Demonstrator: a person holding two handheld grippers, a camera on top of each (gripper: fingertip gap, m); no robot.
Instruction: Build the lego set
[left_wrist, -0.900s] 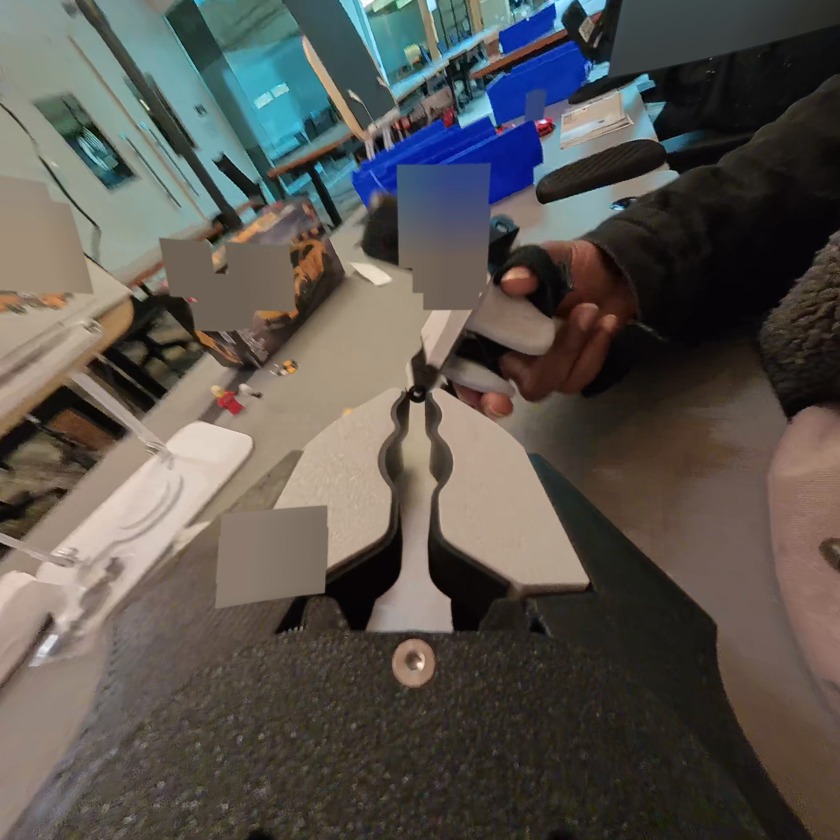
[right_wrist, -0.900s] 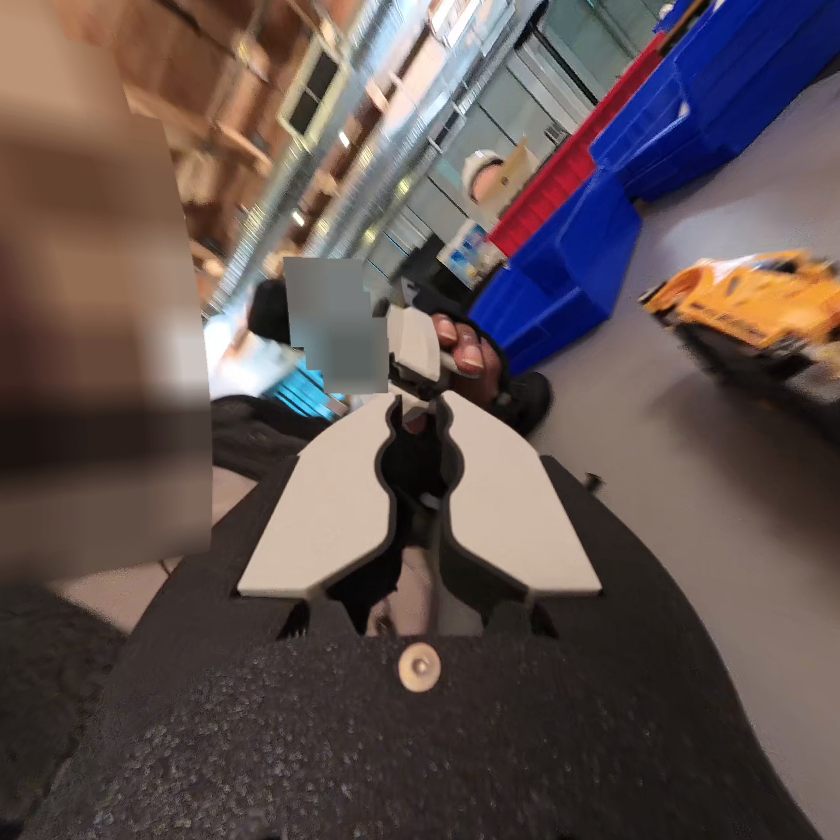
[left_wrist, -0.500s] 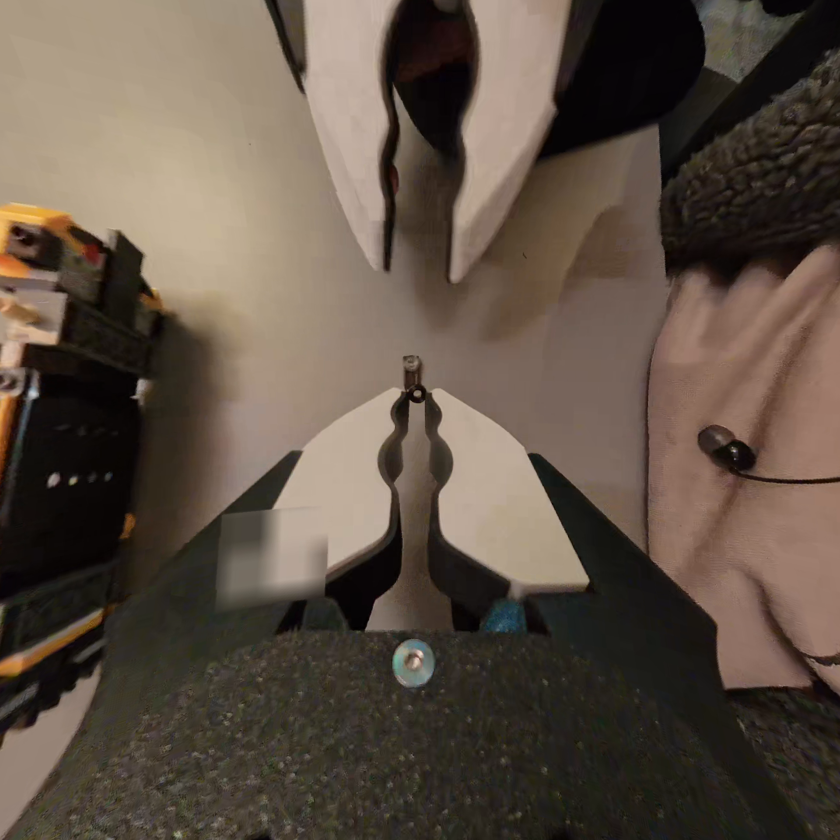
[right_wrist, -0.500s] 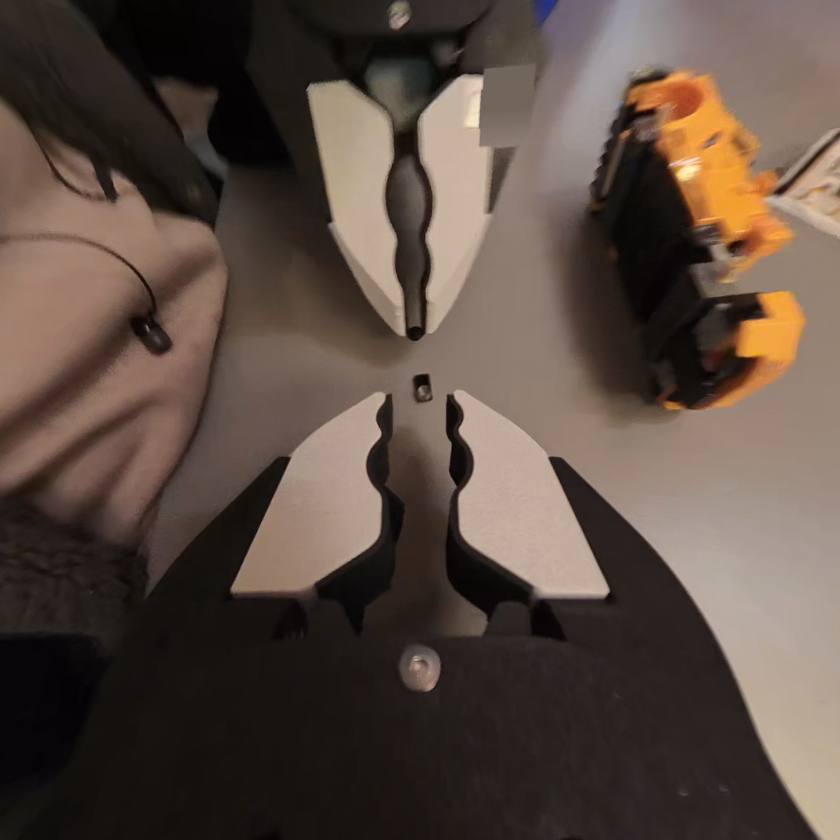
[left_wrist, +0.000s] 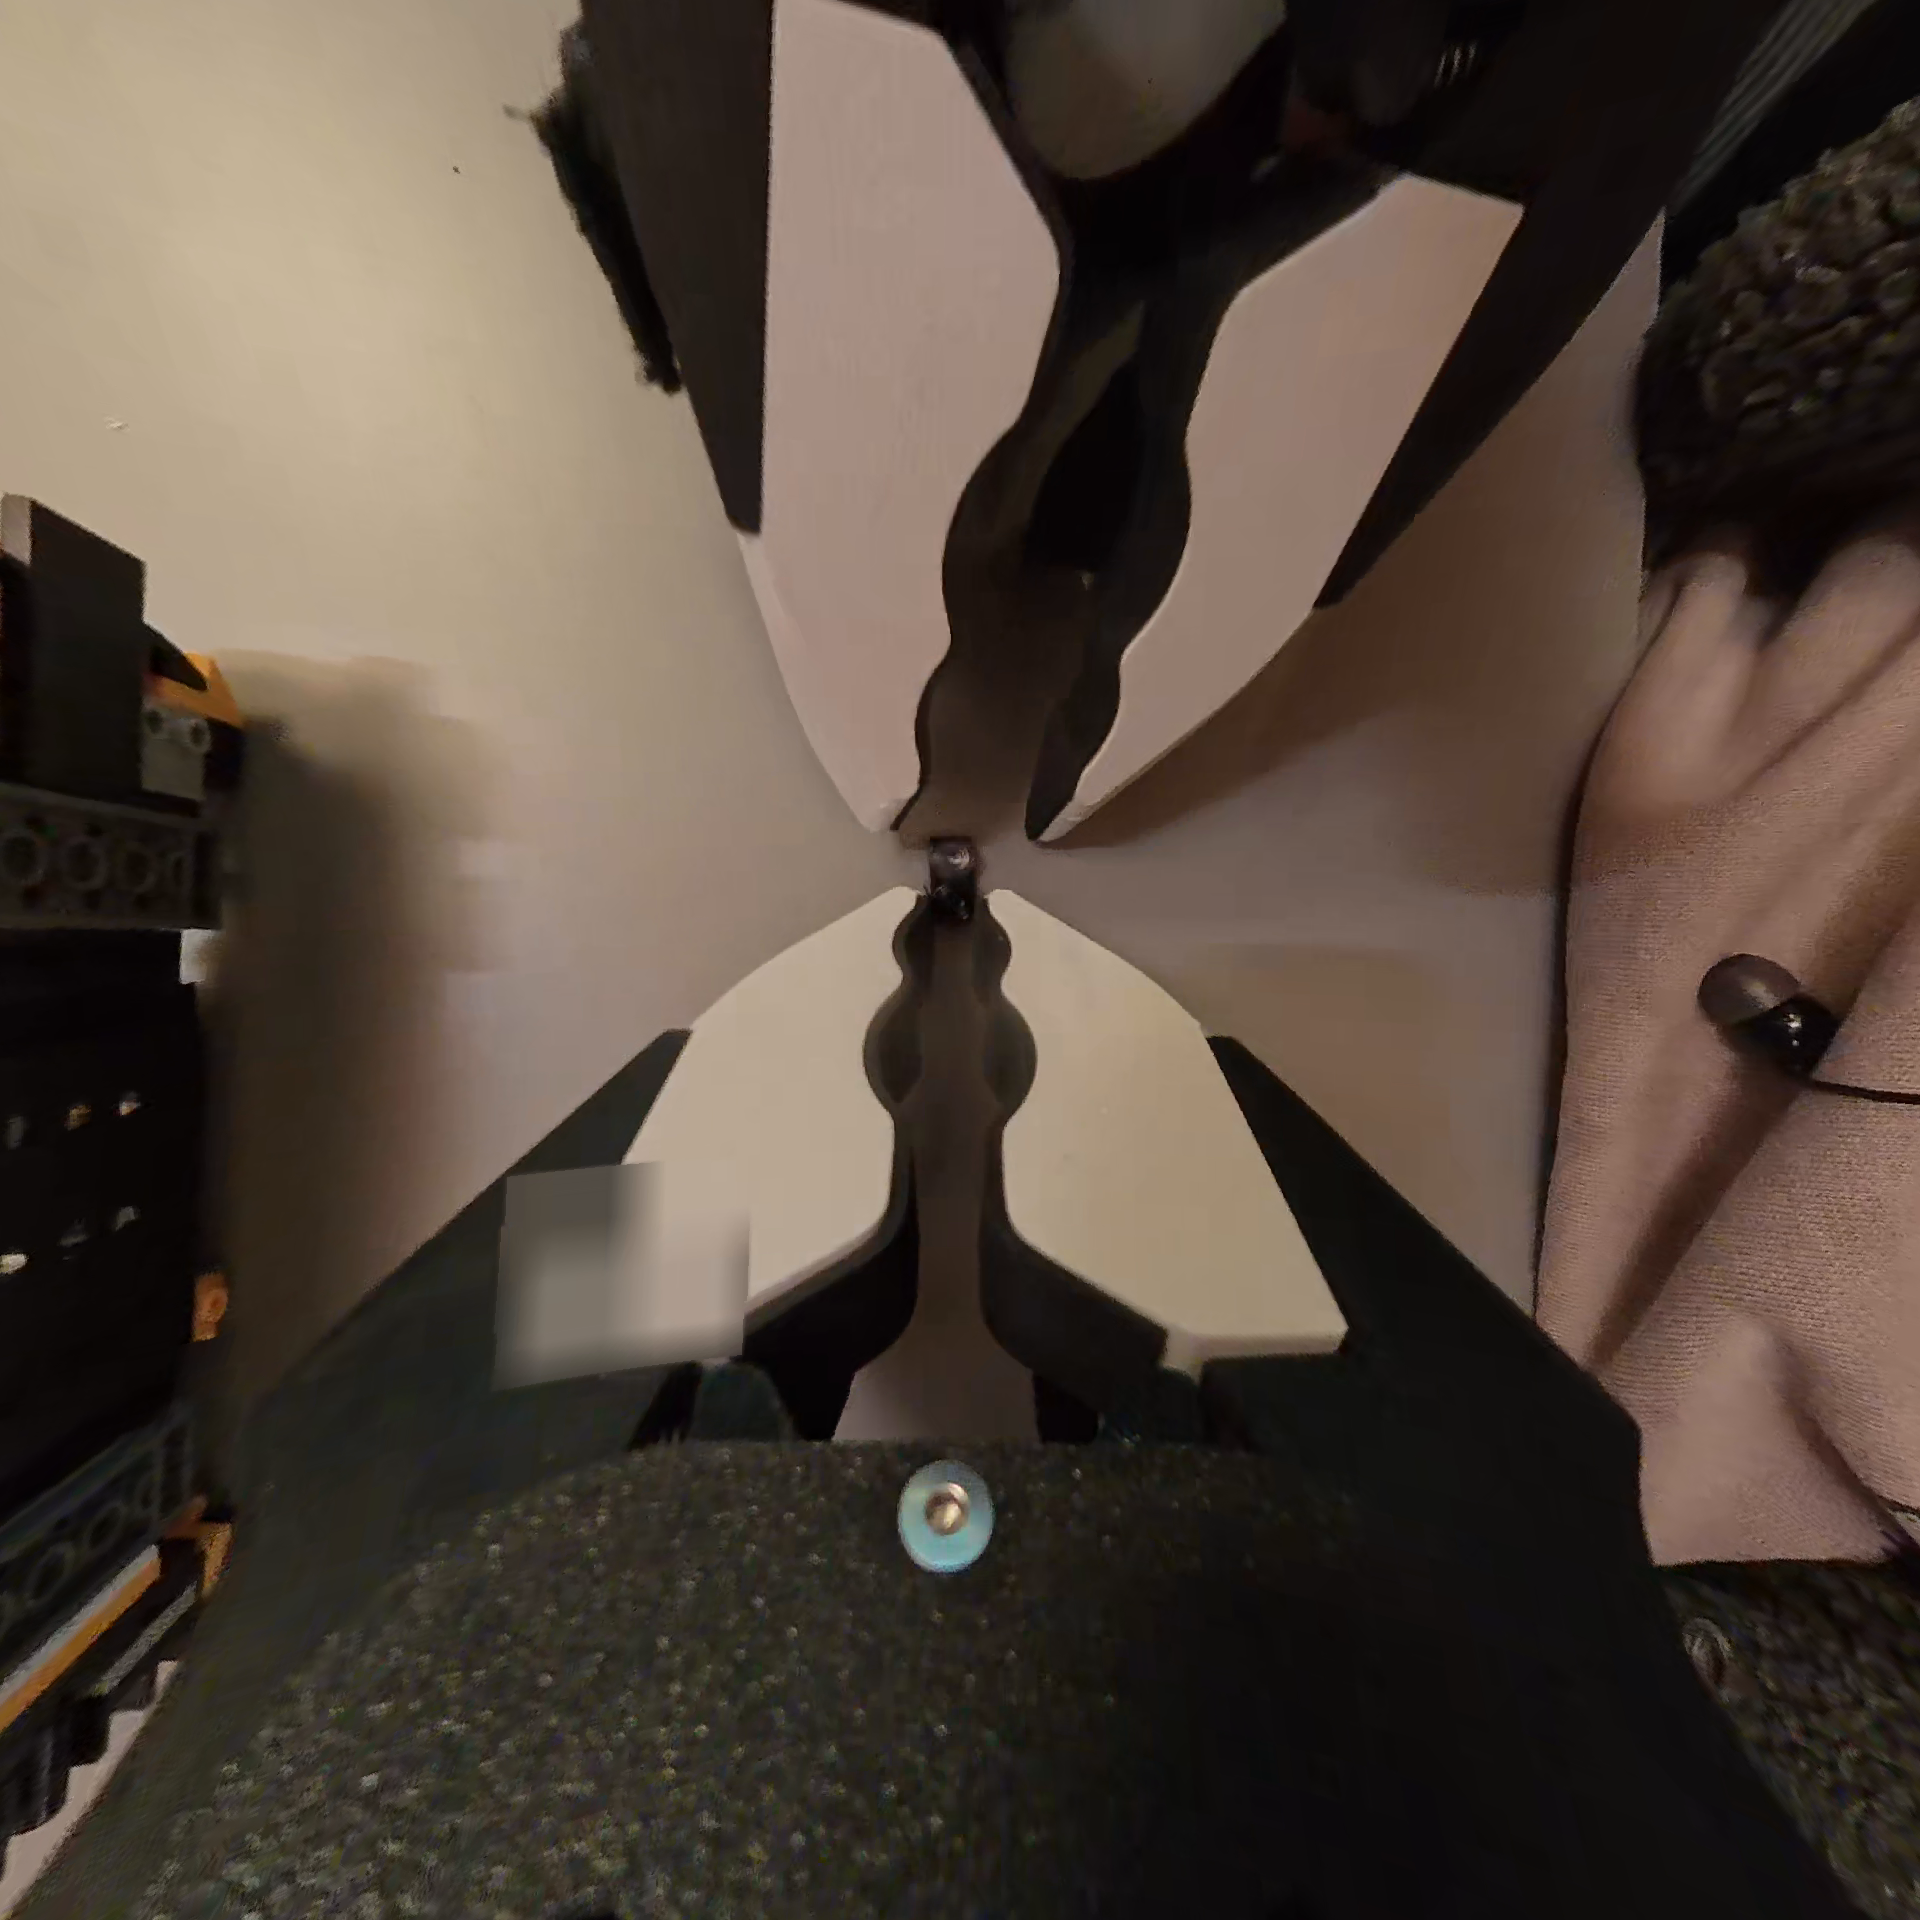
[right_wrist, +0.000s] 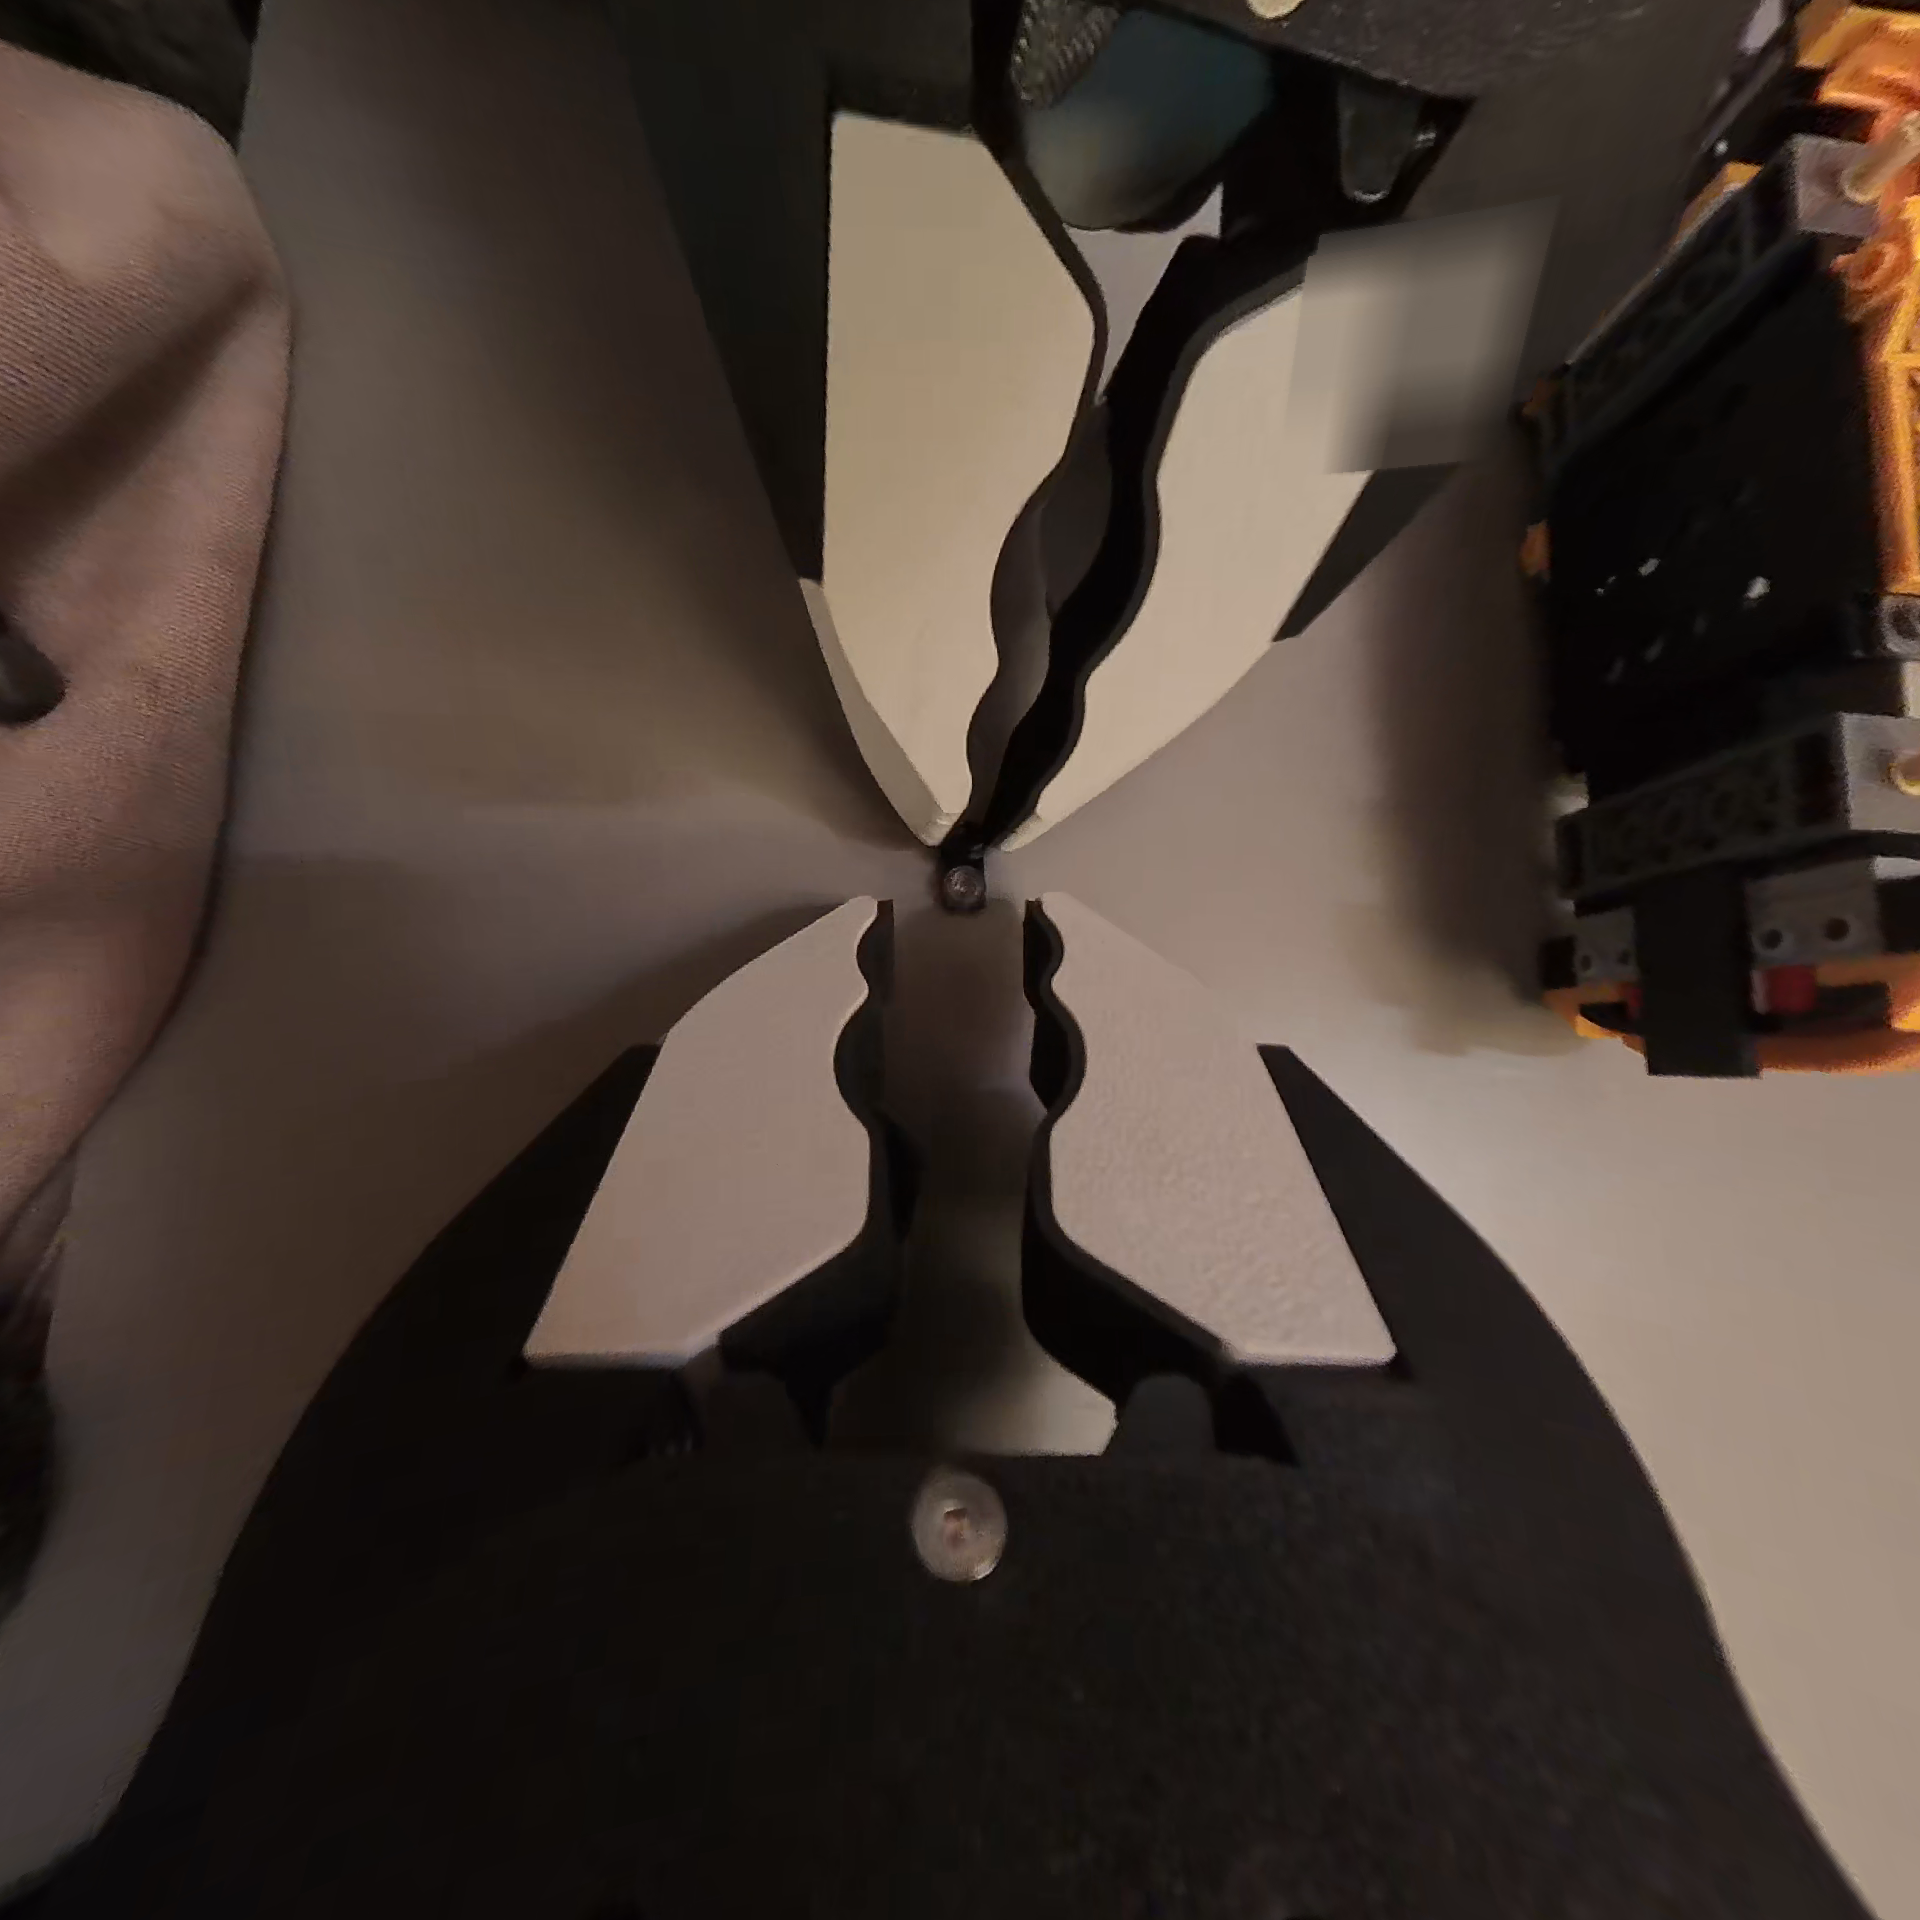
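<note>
My left gripper (left_wrist: 951, 902) is shut on a small black lego pin (left_wrist: 951, 868) that sticks out past its tips, just above the grey table (left_wrist: 312, 416). My right gripper (right_wrist: 954, 906) faces it tip to tip and is open, with its tips on either side of the pin (right_wrist: 961, 883) and a small gap left. The right gripper also shows at the top of the left wrist view (left_wrist: 971, 829), and the left gripper at the top of the right wrist view (right_wrist: 975, 836). A black and orange lego car (right_wrist: 1714, 727) lies beside them; it also shows in the left wrist view (left_wrist: 94, 1039).
A person's pale pink garment with a black earbud (left_wrist: 1766, 1013) on a cord lies close on one side. A dark fleece sleeve (left_wrist: 1787, 364) is above it. Bare grey table lies between the grippers and the car. My left and right fingertips are right by each other.
Both grippers have tipped down from facing the room to facing the table. They have closed in until their tips meet around the pin. The left gripper has stayed shut on the pin.
</note>
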